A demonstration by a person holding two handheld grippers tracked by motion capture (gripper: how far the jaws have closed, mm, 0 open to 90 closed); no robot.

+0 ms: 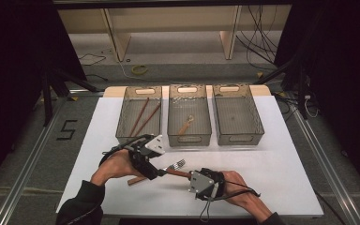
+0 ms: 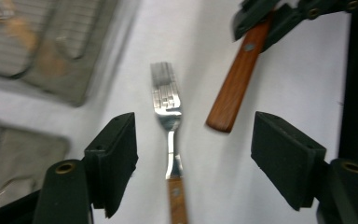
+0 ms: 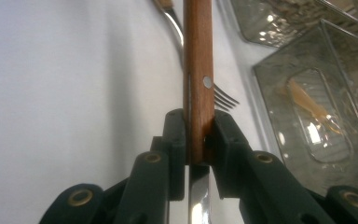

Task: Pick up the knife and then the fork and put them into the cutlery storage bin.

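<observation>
Right gripper view: wooden handle clamped between fingers, probably a knife's.

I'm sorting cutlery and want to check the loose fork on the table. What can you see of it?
The fork has shiny metal tines and a narrow metal neck that runs into a brown wooden handle with a rivet. It lies flat on the white table, in front of the baskets. The left gripper stands over it with open jaws on either side, pads clear of it. Beside its tines is the wooden-handled utensil clamped in the right gripper; whether the two touch is unclear.
</observation>
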